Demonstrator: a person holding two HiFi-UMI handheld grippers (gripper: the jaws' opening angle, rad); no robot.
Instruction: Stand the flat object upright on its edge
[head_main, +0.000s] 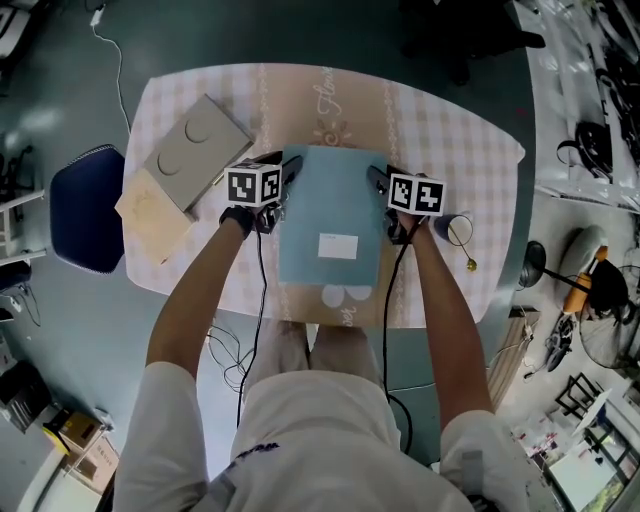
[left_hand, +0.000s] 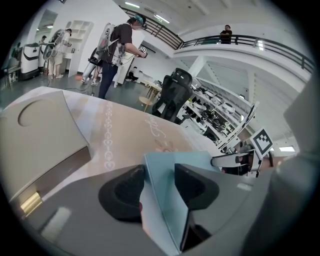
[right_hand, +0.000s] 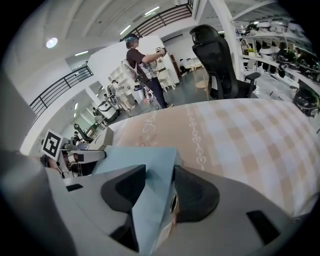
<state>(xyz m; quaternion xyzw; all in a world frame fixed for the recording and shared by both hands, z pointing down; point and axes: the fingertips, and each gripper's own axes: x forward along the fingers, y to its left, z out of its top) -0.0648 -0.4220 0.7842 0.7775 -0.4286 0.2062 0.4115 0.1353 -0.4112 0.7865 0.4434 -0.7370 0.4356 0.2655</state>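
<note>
blue box (head_main: 330, 205), one; left tongs (head_main: 290, 172), right tongs (head_main: 376, 178)

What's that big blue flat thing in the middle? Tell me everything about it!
The blue flat thing is a pale blue rectangle, smooth like card, with a small white label below its middle. It is over the middle of the checked table. The left gripper pinches its left edge and the right gripper its right edge.
</note>
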